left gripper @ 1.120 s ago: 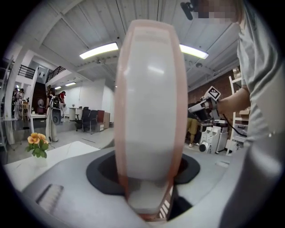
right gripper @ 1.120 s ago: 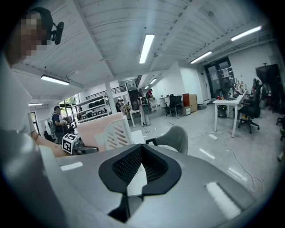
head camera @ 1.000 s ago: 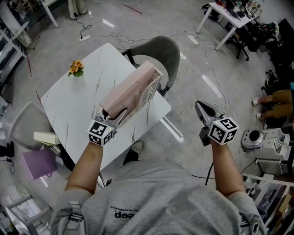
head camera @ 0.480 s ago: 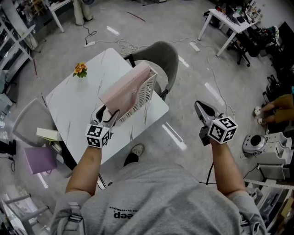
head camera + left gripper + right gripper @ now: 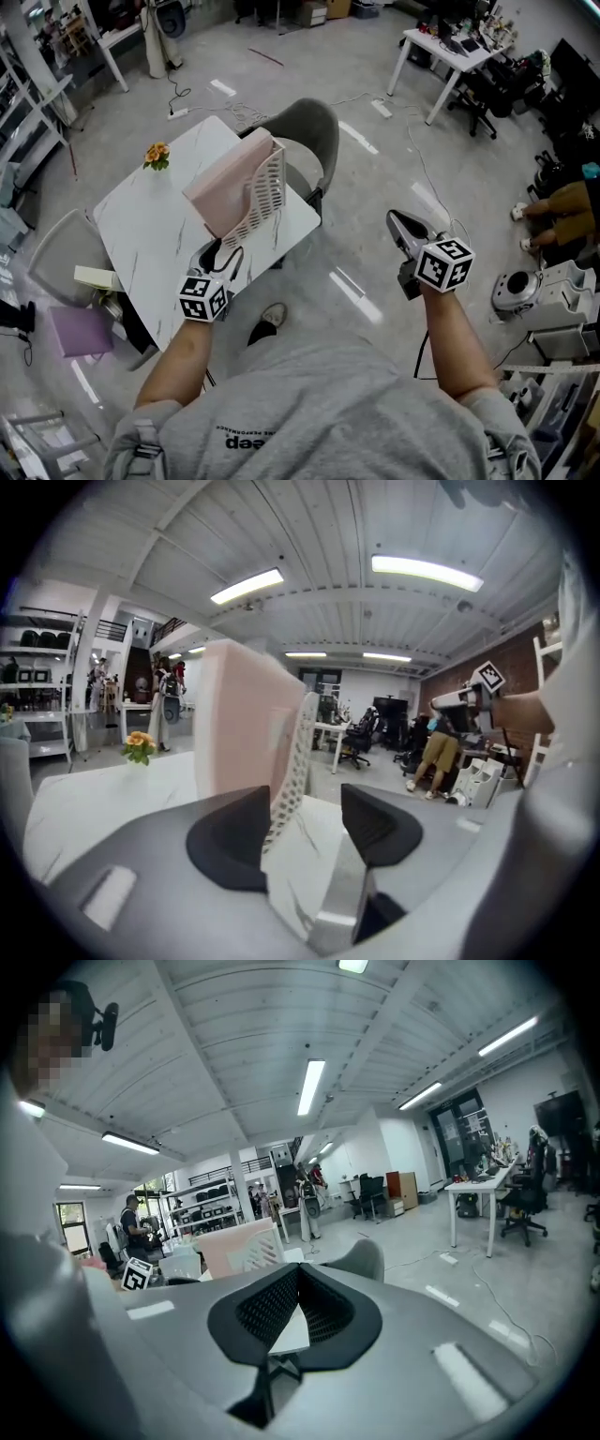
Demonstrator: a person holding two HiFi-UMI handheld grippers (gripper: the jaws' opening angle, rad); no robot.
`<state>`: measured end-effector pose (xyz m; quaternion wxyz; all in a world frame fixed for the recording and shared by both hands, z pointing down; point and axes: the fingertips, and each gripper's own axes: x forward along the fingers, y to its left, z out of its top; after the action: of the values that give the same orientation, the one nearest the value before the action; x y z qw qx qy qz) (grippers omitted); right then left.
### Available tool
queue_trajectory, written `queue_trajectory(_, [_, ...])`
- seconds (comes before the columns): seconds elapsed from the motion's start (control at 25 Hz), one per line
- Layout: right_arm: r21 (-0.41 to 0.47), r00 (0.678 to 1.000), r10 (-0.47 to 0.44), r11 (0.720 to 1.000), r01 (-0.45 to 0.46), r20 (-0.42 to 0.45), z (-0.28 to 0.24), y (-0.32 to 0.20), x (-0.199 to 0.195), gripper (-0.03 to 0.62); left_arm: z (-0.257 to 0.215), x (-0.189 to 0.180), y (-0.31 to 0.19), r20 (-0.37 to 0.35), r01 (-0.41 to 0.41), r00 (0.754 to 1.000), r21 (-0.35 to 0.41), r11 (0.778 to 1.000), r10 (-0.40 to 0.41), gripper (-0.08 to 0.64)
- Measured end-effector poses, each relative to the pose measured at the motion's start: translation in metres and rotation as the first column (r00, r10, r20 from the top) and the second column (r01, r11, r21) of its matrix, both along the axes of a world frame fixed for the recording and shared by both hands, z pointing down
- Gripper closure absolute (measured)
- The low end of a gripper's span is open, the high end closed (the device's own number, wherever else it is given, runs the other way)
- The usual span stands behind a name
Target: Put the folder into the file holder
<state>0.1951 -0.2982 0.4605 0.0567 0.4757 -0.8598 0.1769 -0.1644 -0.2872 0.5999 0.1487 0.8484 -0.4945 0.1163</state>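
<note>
Open-plan workroom, grey floor, white marble-pattern surface [image 5: 141, 225] with a small flower posy [image 5: 156, 154] at its far corner.

Findings:
- The pink folder [image 5: 220, 183] stands on edge inside the white lattice file holder [image 5: 264, 192], near the edge of the surface beside a grey chair [image 5: 314, 117]. Placement appears complete.
- The left gripper [image 5: 223, 249] sits just short of the holder. Its jaws are released and wide, having just closed a little. Nothing is pressed between them, and the holder's near end shows beyond the gap.
- The right gripper [image 5: 396, 221] hangs well apart over the floor, jaws clenched tip to tip and empty.

Assessment: the folder looks light and board-stiff but liable to flex, and its smooth covers may slip. The exposed top edge offers the best hold. The holder appears light and could slide or tip if nudged.
</note>
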Motion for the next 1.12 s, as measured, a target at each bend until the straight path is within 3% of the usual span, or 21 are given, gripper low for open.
queue_trajectory(0.24, [0.029, 0.995, 0.103, 0.994, -0.103, 0.006, -0.014, 0.040, 0.058, 0.588, -0.032, 0.101, 0.004, -0.083, -0.185, 0.979, 0.031, 0.982, 0.187, 0.322])
queue_trajectory(0.44, [0.041, 0.972, 0.233, 0.972, -0.233, 0.006, -0.018, 0.079, 0.110, 0.588, -0.067, 0.186, -0.004, -0.124, -0.363, 0.921, 0.075, 0.929, 0.370, 0.348])
queue_trajectory(0.76, [0.054, 0.882, 0.472, 0.880, -0.472, 0.011, -0.025, 0.147, 0.191, 0.588, -0.114, 0.320, 0.000, -0.178, -0.625, 0.749, 0.128, 0.770, 0.638, 0.391])
queue_trajectory(1.12, [0.076, 0.736, 0.676, 0.734, -0.674, -0.002, -0.031, 0.213, 0.231, 0.588, -0.145, 0.409, 0.009, -0.268, -0.800, 0.526, 0.167, 0.577, 0.807, 0.462])
